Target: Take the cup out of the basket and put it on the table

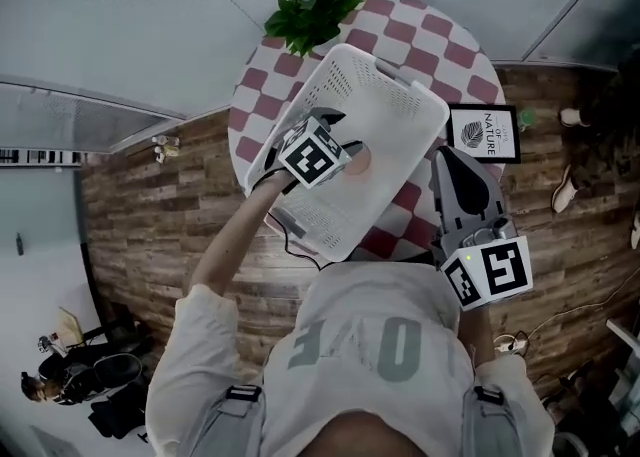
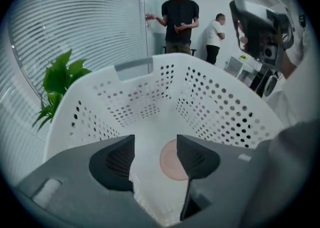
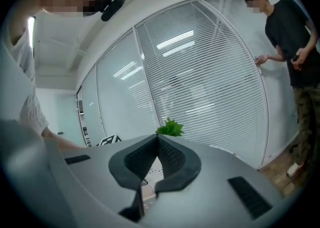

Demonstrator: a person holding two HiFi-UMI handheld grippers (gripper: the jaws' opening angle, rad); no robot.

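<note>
A white perforated basket stands on the round checkered table. On its floor lies the pinkish cup, which shows as a round pink disc. My left gripper reaches into the basket, its jaws wide open. The cup lies just beyond them, partly hidden behind the right jaw, and nothing sits between the pads. My right gripper hovers outside the basket at the table's right edge. Its jaws meet at the tips, shut and empty.
A green potted plant stands at the table's far side behind the basket. A framed sign sits right of the basket, near my right gripper. Two people stand by the glass wall with blinds. Around the table is a wood floor.
</note>
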